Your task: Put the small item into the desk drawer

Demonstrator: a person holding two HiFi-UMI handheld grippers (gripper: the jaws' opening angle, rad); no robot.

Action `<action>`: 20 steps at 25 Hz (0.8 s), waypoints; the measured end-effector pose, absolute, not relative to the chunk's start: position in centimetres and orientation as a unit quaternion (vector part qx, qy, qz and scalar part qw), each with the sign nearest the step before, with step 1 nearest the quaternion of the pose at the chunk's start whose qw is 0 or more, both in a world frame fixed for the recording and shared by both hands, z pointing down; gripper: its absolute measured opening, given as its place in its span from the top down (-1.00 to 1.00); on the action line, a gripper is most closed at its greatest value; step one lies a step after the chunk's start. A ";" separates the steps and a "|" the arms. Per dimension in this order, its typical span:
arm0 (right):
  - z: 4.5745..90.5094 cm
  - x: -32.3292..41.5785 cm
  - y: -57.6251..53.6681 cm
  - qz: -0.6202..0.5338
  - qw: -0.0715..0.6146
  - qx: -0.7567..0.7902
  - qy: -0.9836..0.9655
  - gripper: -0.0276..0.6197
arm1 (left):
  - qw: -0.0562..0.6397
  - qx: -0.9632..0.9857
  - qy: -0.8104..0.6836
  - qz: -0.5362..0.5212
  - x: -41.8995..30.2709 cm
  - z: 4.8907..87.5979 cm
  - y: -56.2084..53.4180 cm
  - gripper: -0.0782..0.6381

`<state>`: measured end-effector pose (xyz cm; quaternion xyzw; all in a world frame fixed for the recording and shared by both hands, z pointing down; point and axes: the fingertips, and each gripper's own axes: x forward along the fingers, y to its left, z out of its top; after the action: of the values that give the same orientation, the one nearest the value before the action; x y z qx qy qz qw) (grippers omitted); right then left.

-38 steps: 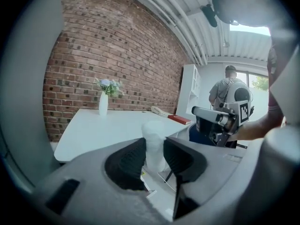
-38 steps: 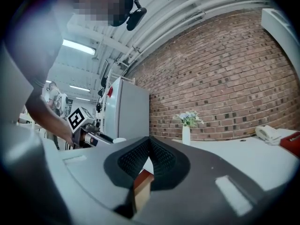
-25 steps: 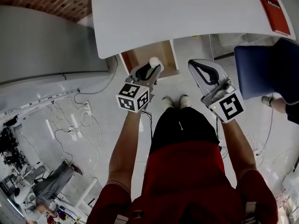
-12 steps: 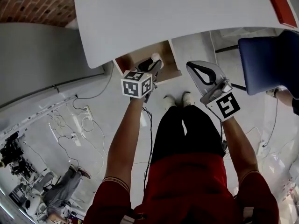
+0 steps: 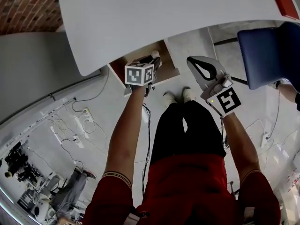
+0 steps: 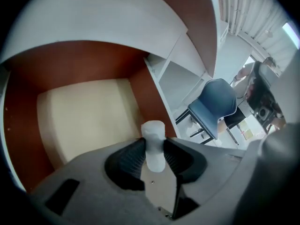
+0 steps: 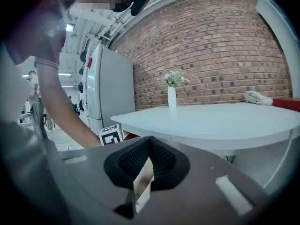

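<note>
Head view: white desk [image 5: 164, 13], brick wall [image 5: 23, 3]

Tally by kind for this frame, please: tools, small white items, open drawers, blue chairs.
Tools: 2 (left tool, right tool)
Small white item: 1
Open drawer: 1
Blue chair: 1
Total: 5

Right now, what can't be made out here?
Head view: back of the drawer lies under the desk top; left gripper covers part.
Left gripper view: near drawer floor hidden by the gripper's body; lower end of the small white item hidden between the jaws.
Head view: that item too small to identify; red thing on the desk cut off by the top right edge.
</note>
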<state>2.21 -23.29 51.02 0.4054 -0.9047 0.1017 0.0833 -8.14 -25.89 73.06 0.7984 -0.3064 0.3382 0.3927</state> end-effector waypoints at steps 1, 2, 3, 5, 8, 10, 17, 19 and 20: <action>51.2 2.4 -23.3 0.103 0.085 0.406 -0.904 0.88 | 0.400 0.793 -0.307 0.343 -8.1 73.6 -26.0 0.43; 51.4 2.5 -23.4 0.105 0.086 0.406 -0.904 0.88 | 0.407 0.787 -0.307 0.347 -8.2 74.1 -26.0 0.43; 51.7 2.6 -23.4 0.107 0.090 0.406 -0.903 0.88 | 0.414 0.782 -0.308 0.351 -8.3 74.5 -26.1 0.43; 52.2 2.8 -23.4 0.111 0.099 0.405 -0.902 0.88 | 0.425 0.773 -0.304 0.360 -8.5 75.5 -26.1 0.43; 52.4 2.8 -24.0 0.108 0.098 0.403 -0.904 0.88 | 0.435 0.762 -0.302 0.373 -8.7 76.9 -26.3 0.42; 52.8 2.8 -24.4 0.108 0.102 0.400 -0.905 0.88 | 0.441 0.754 -0.304 0.381 -9.0 77.8 -26.3 0.42; 53.9 3.3 -25.2 0.113 0.114 0.395 -0.904 0.88 | 0.462 0.725 -0.307 0.408 -9.6 80.5 -26.5 0.42; 54.1 3.5 -25.4 0.114 0.118 0.395 -0.904 0.88 | 0.468 0.721 -0.307 0.409 -9.4 80.9 -26.7 0.42; 54.2 3.6 -25.5 0.114 0.118 0.395 -0.904 0.88 | 0.473 0.717 -0.308 0.410 -9.3 81.2 -26.7 0.42</action>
<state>3.59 -25.48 54.19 0.3953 -0.9037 0.1143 0.1183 -9.31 -26.73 81.15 0.7171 -0.3077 0.4097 0.4725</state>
